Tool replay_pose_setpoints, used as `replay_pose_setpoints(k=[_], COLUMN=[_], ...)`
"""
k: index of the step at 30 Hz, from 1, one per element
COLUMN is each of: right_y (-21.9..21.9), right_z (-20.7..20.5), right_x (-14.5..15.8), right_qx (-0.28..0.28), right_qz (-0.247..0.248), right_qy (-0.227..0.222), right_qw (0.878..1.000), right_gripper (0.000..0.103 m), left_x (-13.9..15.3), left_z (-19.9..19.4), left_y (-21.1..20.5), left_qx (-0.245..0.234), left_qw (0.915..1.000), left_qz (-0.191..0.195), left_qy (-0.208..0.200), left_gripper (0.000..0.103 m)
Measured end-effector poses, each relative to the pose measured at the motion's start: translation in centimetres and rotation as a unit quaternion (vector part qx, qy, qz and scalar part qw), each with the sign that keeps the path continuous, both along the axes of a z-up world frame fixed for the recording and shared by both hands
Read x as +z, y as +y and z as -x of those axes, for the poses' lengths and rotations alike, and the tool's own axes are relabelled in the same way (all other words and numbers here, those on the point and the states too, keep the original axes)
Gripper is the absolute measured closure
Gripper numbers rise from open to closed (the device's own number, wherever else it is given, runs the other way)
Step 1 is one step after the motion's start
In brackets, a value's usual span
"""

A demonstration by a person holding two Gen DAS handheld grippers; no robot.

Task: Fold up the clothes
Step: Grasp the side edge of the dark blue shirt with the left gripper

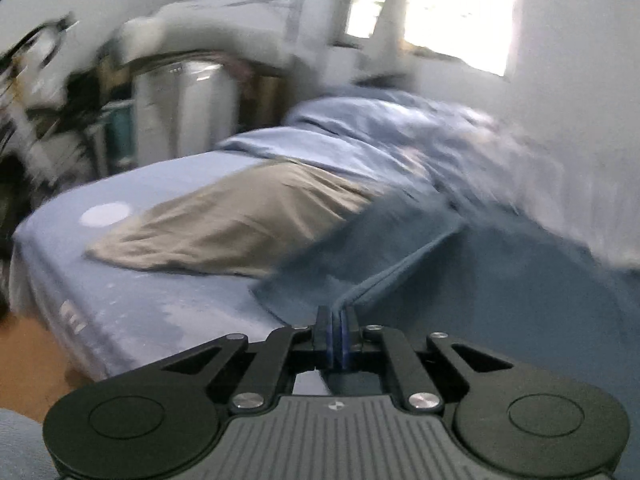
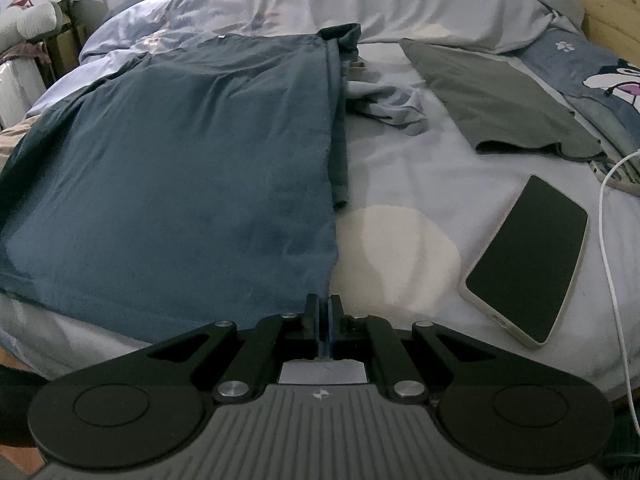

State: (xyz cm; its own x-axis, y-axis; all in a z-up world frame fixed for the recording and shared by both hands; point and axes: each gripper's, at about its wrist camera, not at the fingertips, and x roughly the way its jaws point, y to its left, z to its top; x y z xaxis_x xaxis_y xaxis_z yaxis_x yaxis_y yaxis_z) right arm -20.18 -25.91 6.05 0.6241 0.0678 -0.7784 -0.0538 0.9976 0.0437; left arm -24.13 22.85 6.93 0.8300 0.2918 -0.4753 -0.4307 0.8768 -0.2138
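Note:
A dark blue shirt (image 2: 180,160) lies spread flat on the bed (image 2: 400,184), its right edge folded in. My right gripper (image 2: 324,304) is shut at the shirt's near right corner, with the cloth running into its fingers. The left wrist view is motion-blurred. There the blue shirt (image 1: 360,248) has a hem that rises straight from my left gripper (image 1: 336,316), which is shut on that edge. A beige garment (image 1: 240,220) lies flat on the sheet to the left of the shirt.
A folded grey garment (image 2: 500,100) and a phone (image 2: 528,256) lie to the right of the shirt, beside a white cable (image 2: 612,280). A crumpled duvet (image 1: 400,132) fills the far side. Cluttered furniture (image 1: 180,104) stands past the bed's left edge.

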Motion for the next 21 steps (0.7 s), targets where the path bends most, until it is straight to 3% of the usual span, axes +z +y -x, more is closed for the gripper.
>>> replay_pose_setpoints(k=[4, 8, 15, 18, 21], right_y=[0.1, 0.2, 0.2, 0.4, 0.4], right_z=[-0.1, 0.0, 0.1, -0.2, -0.2], right_x=[-0.1, -0.1, 0.0, -0.1, 0.2], right_qx=[-0.002, -0.001, 0.002, 0.004, 0.007], right_qz=[0.005, 0.010, 0.024, 0.027, 0.021], right_qy=[0.005, 0.003, 0.004, 0.010, 0.008], right_qw=[1.000, 1.000, 1.000, 1.000, 1.000], right_gripper=[0.100, 0.100, 0.100, 0.100, 0.099], left_x=[-1.2, -3.0, -3.4, -4.1, -4.6], left_z=[-0.7, -0.9, -0.2, -0.8, -0.5], left_y=[4.3, 5.9, 5.0, 5.1, 5.9], left_qx=[0.043, 0.064, 0.043, 0.048, 0.066], left_qw=[0.9951, 0.9854, 0.9838, 0.9823, 0.9771], left_qz=[0.088, 0.154, 0.166, 0.168, 0.192], left_qy=[0.015, 0.034, 0.051, 0.068, 0.063], left_gripper=[0.101, 0.101, 0.099, 0.089, 0.062])
